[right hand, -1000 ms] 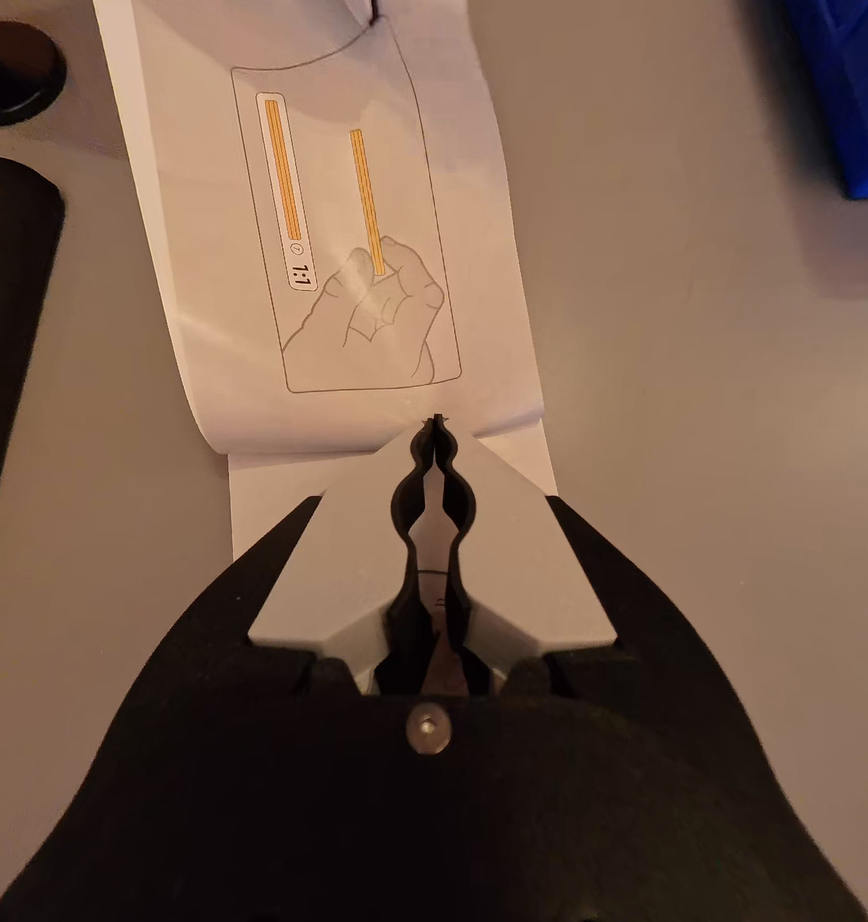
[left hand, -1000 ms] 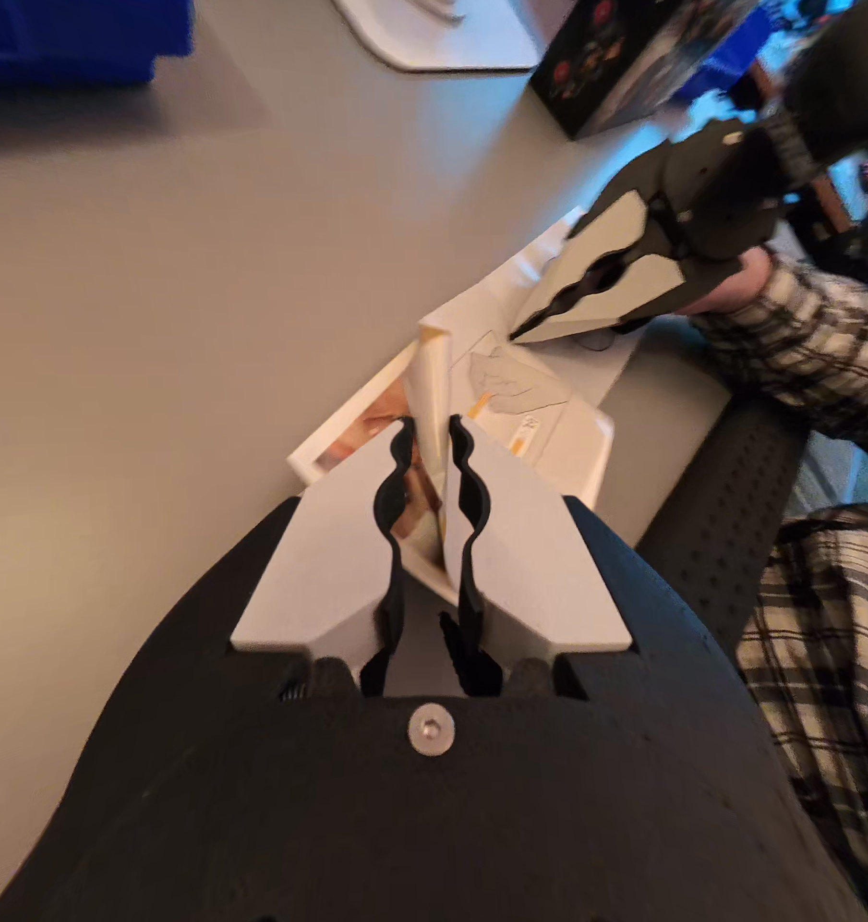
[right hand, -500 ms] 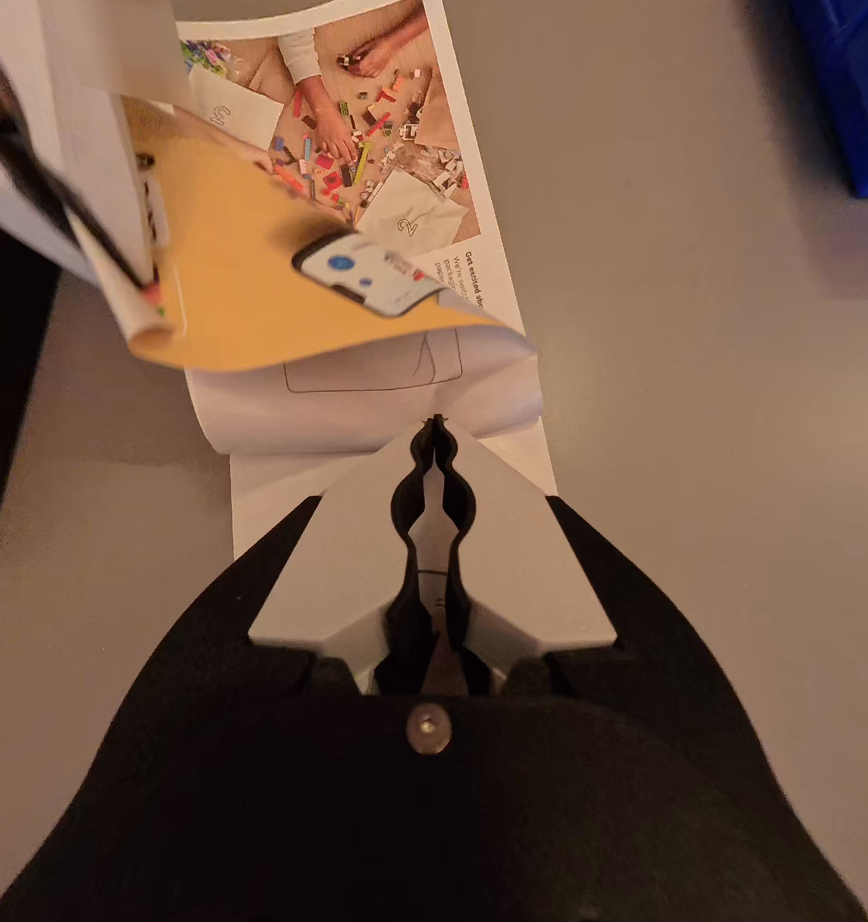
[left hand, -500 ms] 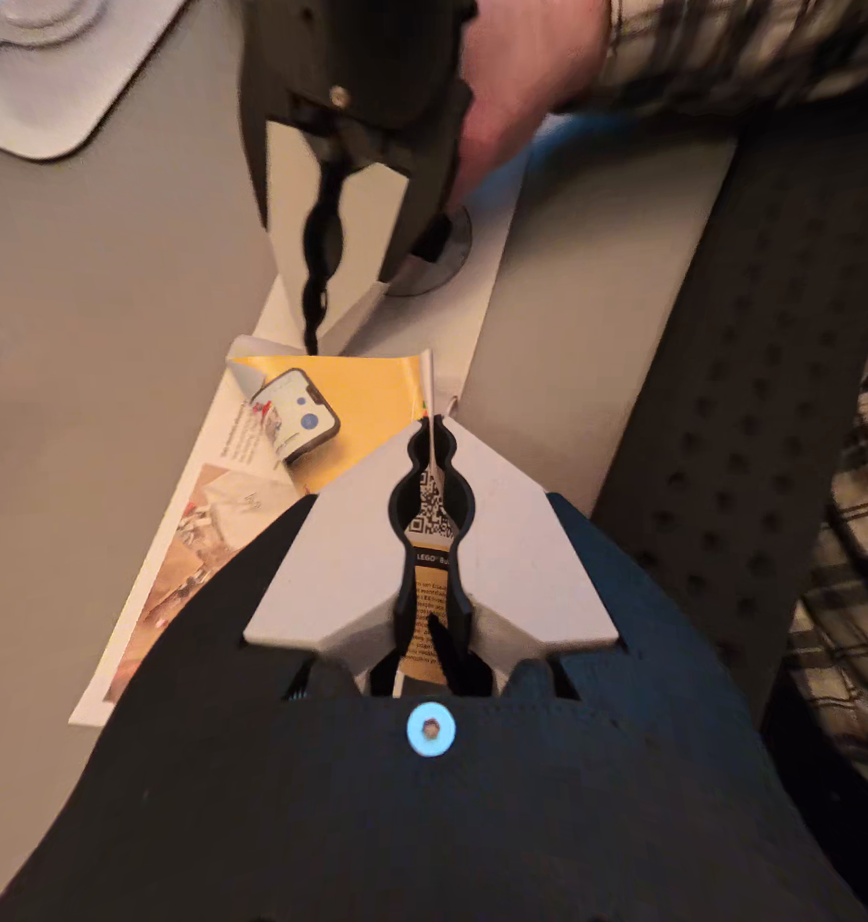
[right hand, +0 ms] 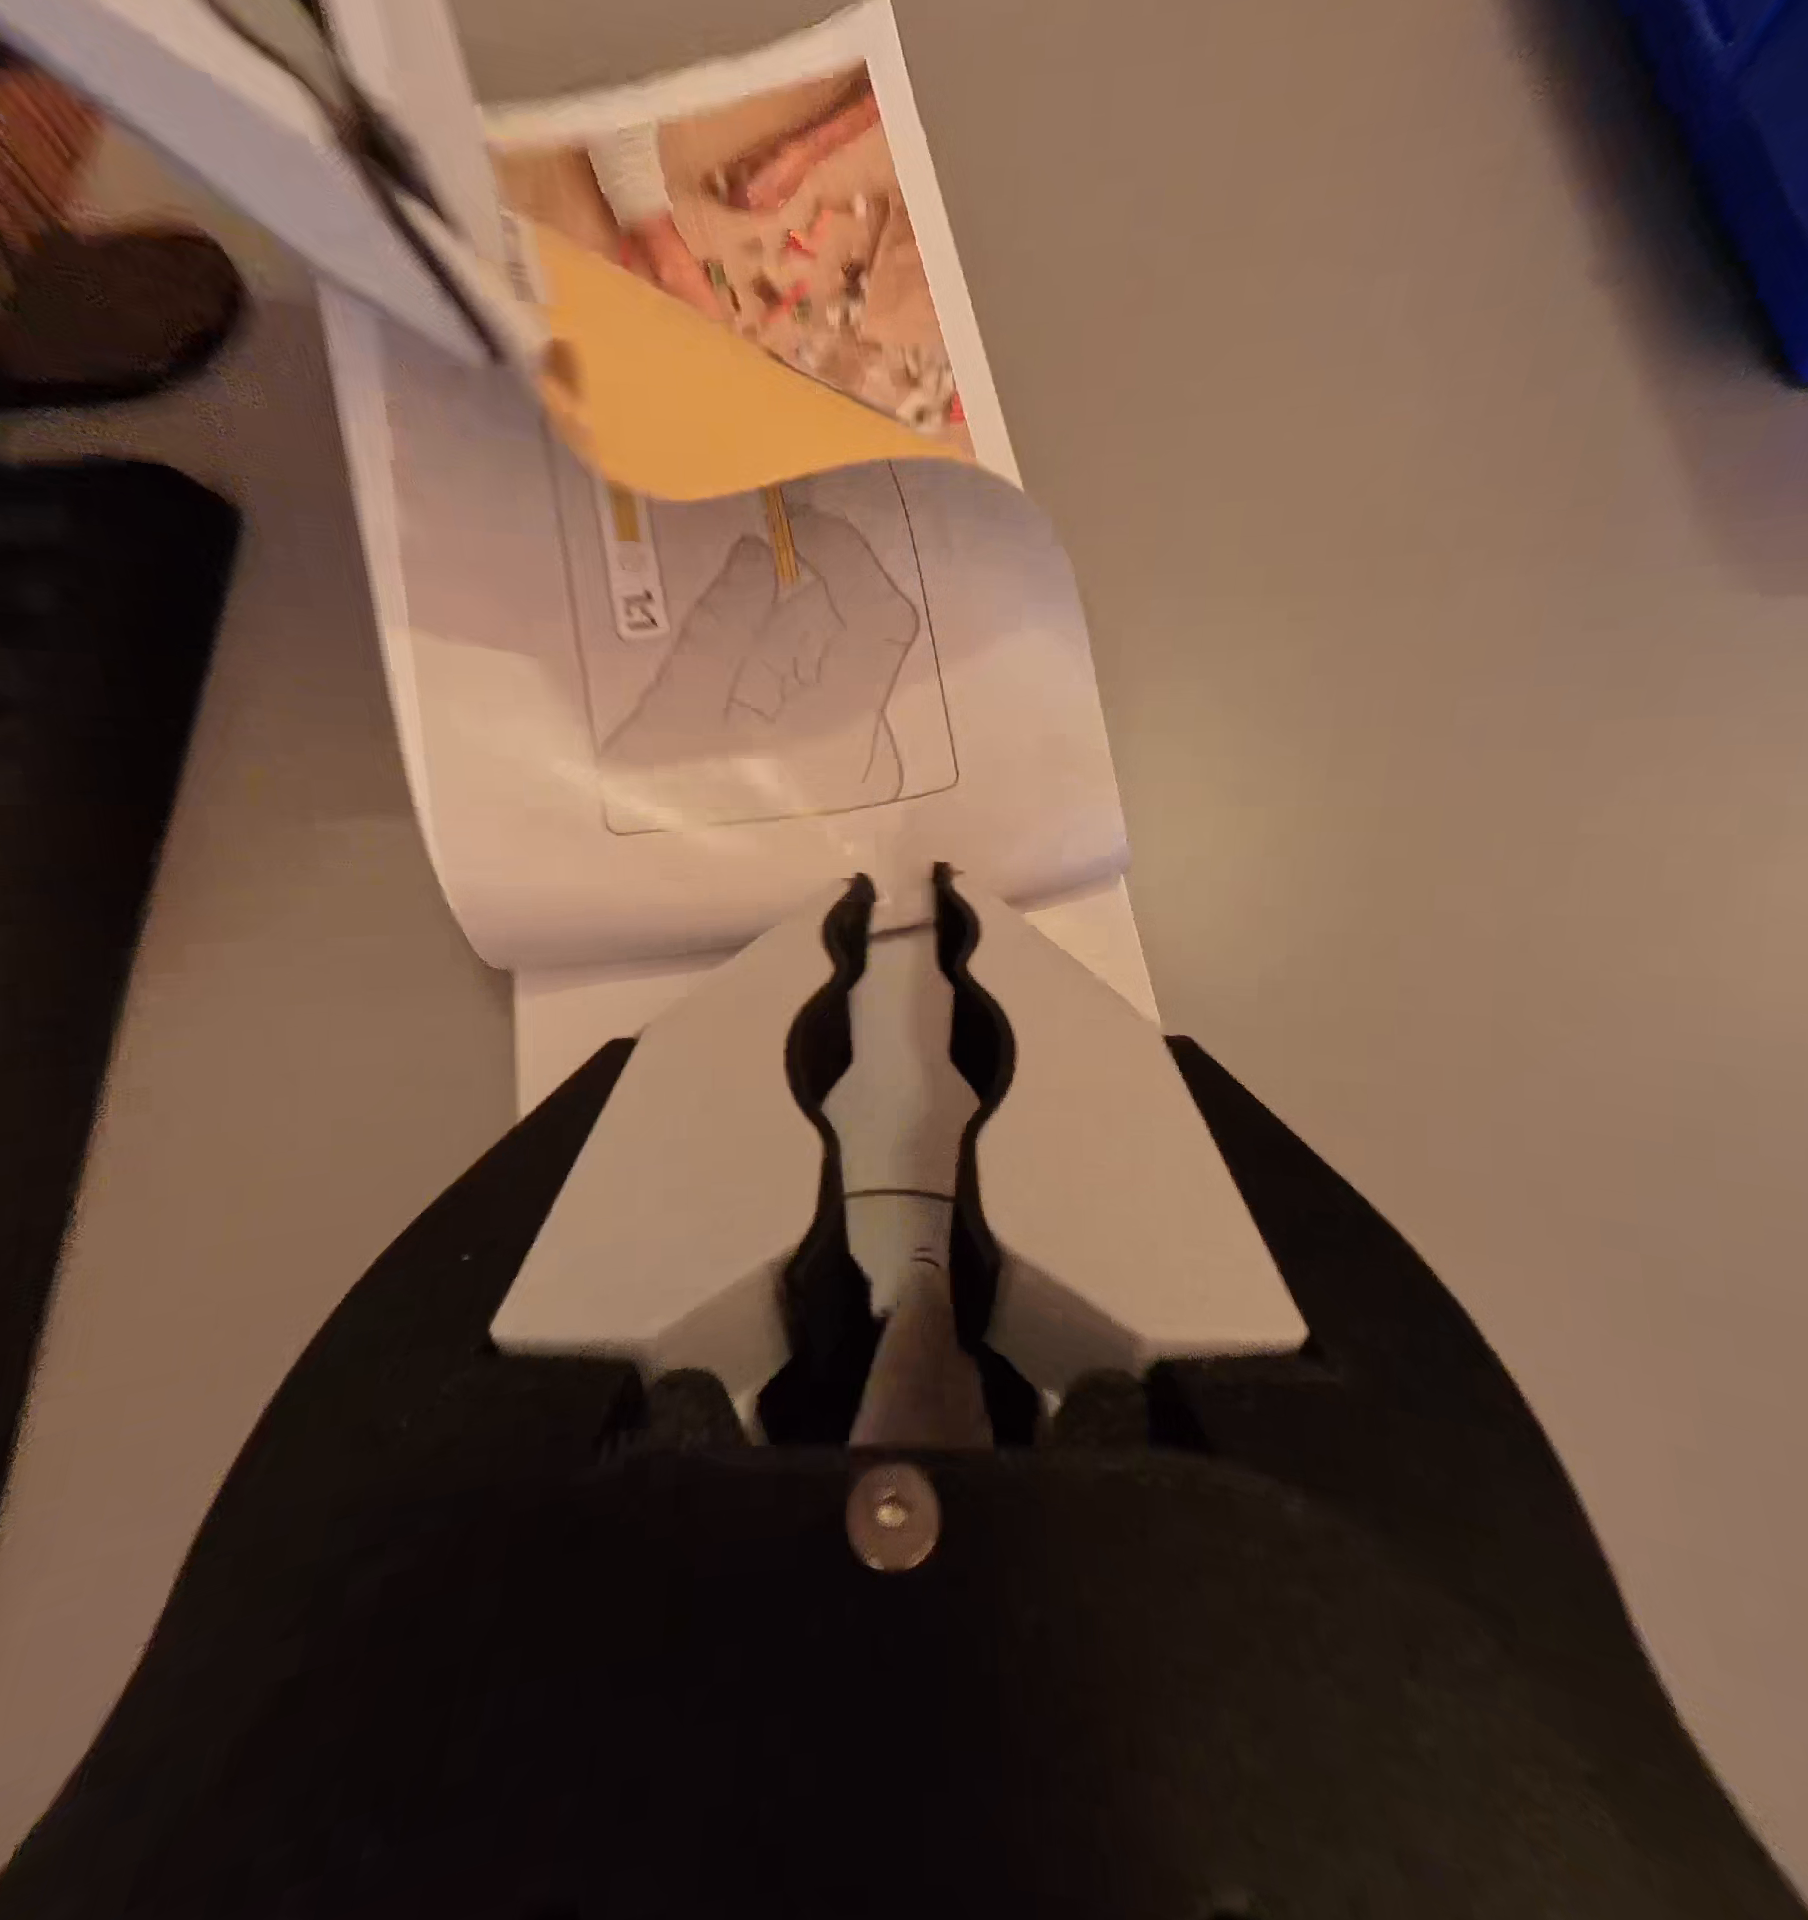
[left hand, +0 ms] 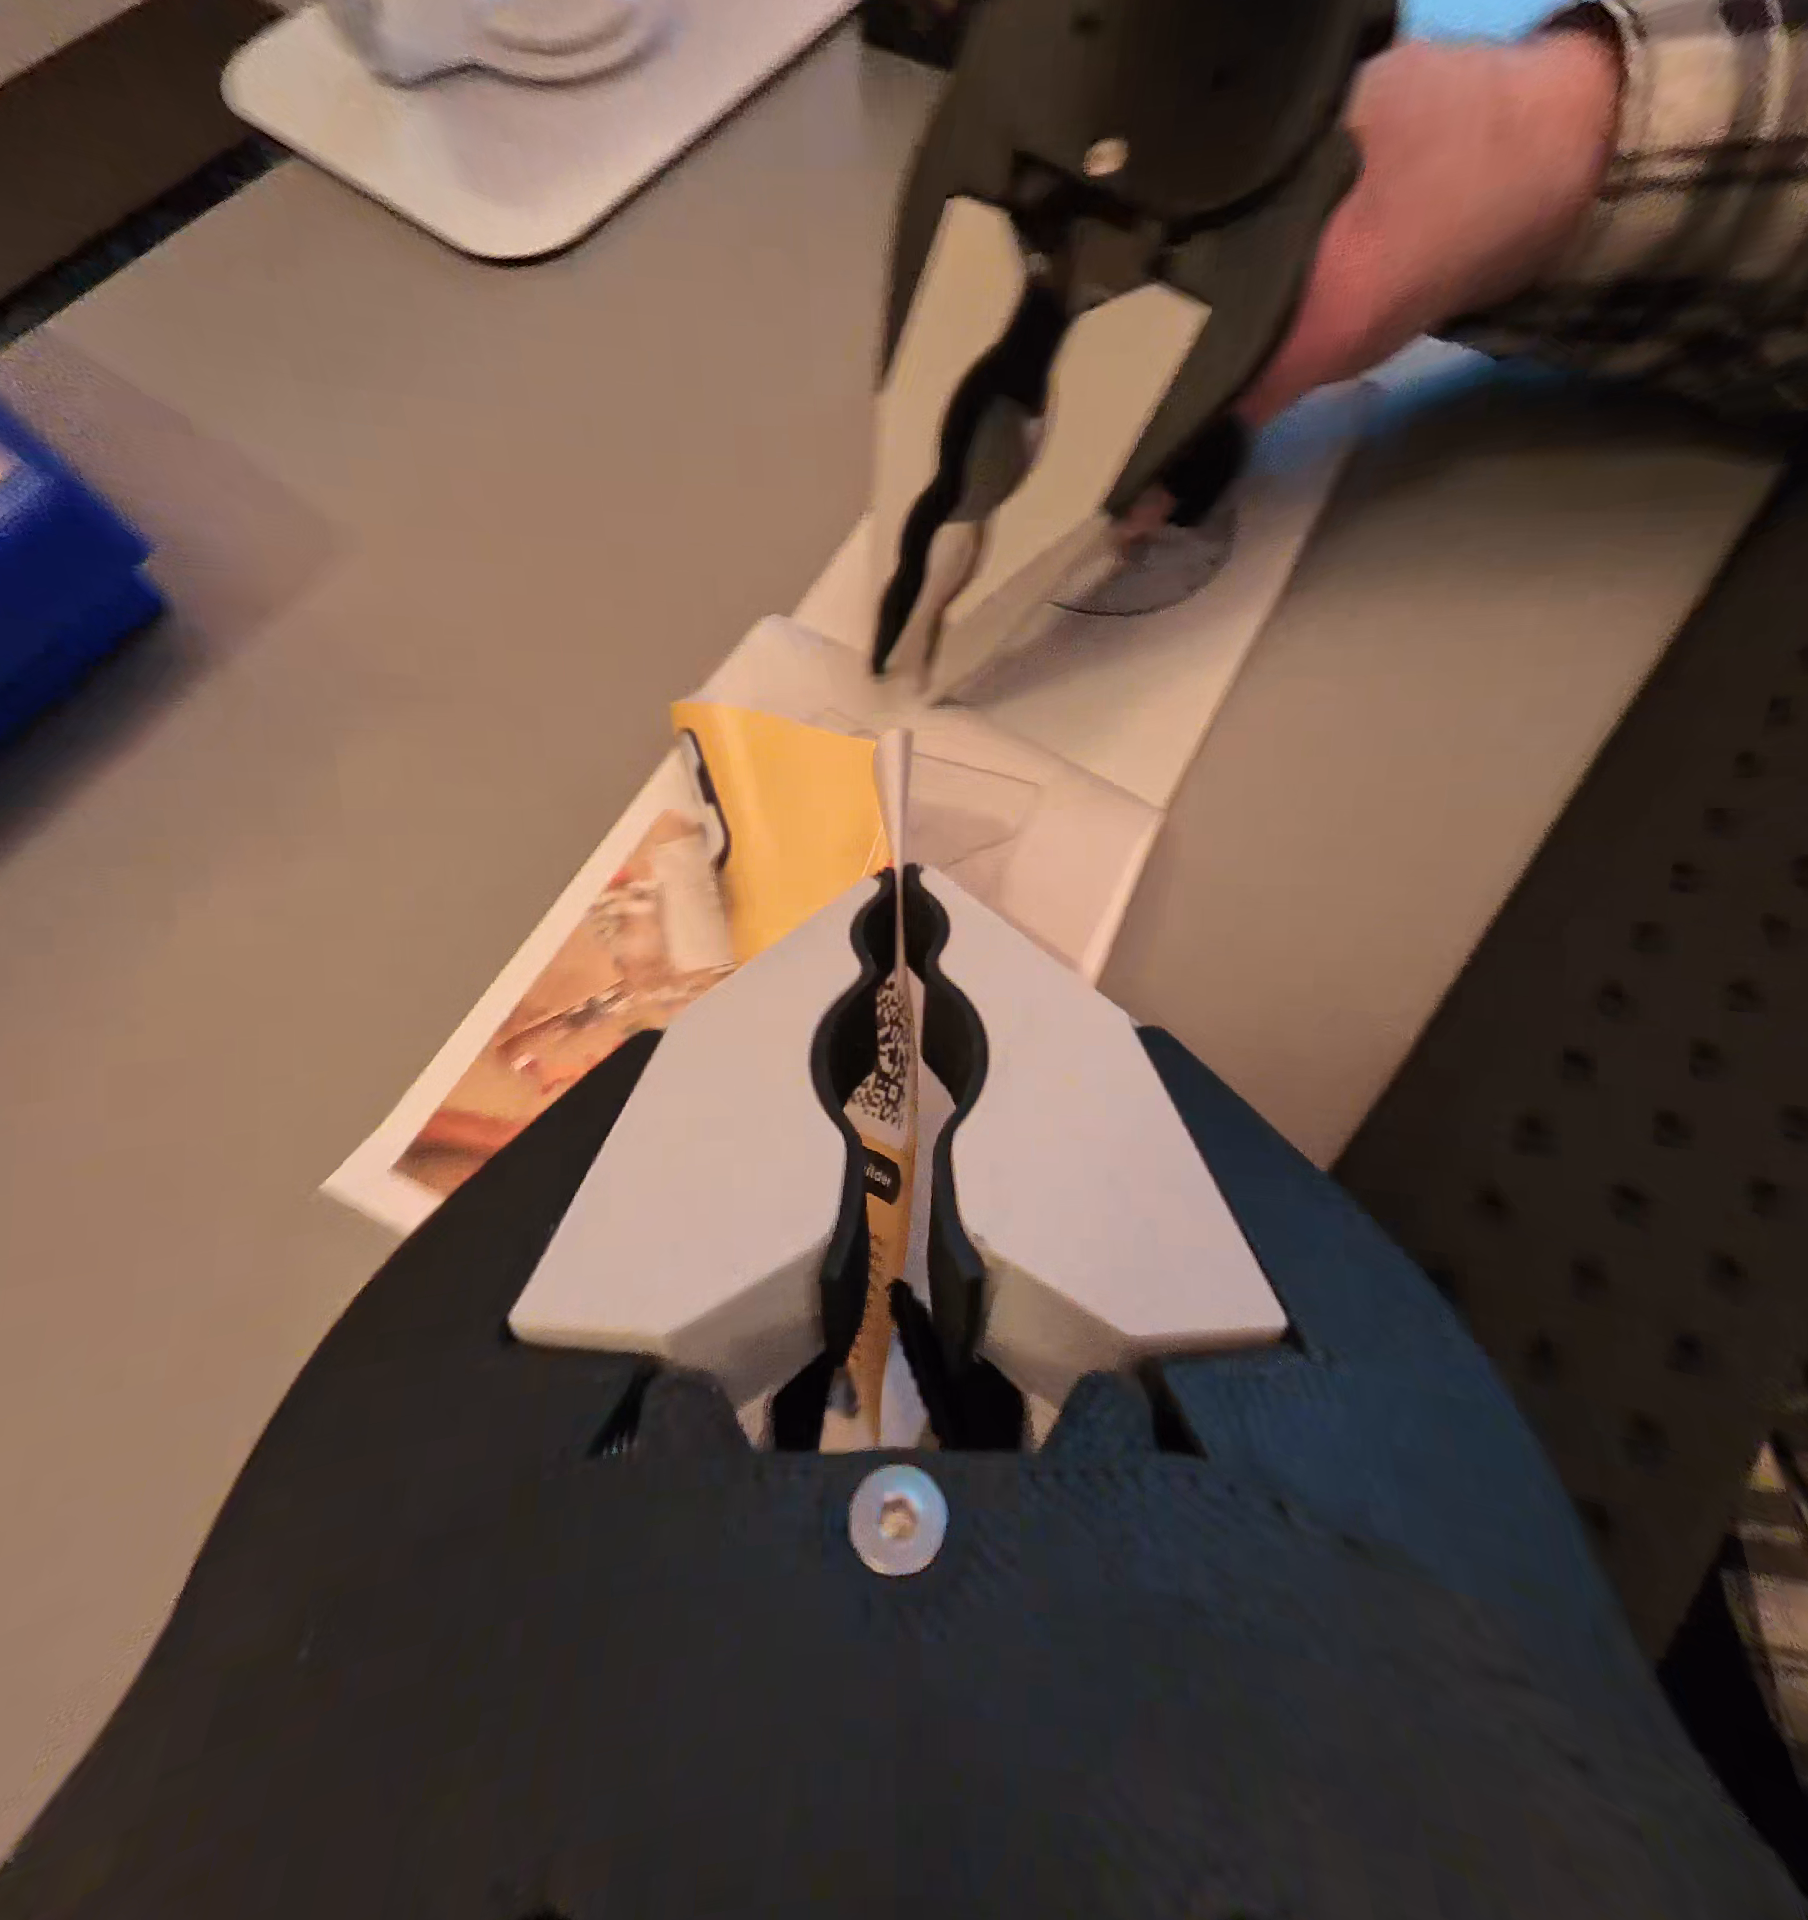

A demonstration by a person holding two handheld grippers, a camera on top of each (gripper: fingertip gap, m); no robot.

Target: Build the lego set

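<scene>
1. My left gripper [left hand: 895, 883] has its jaws clenched on the edge of a page of the instruction booklet [right hand: 775, 665], lifting that yellow-backed leaf [left hand: 791, 821] off the rest.
2. My right gripper [right hand: 898, 881] has its jaws slightly parted, tips resting at the curled lower edge of the white page with the hand drawing; they grasp nothing that I can see.
3. The booklet lies open on the grey surface [left hand: 380, 644], near its edge and beside the dark perforated strip [left hand: 1648, 935]. A photo page [left hand: 567, 1029] lies flat under the lifted leaf.
4. A blue bin [right hand: 1752, 156] sits well apart at the side; a white flat base [left hand: 484, 135] stands farther back.
5. Progress, as I judge it: very early. I am only paging through the opening leaves of the booklet. No bricks, bags or assembled parts show in either view.
6. Left to do: lay the page over, reach the first building step, fetch the pieces, then the whole build.
</scene>
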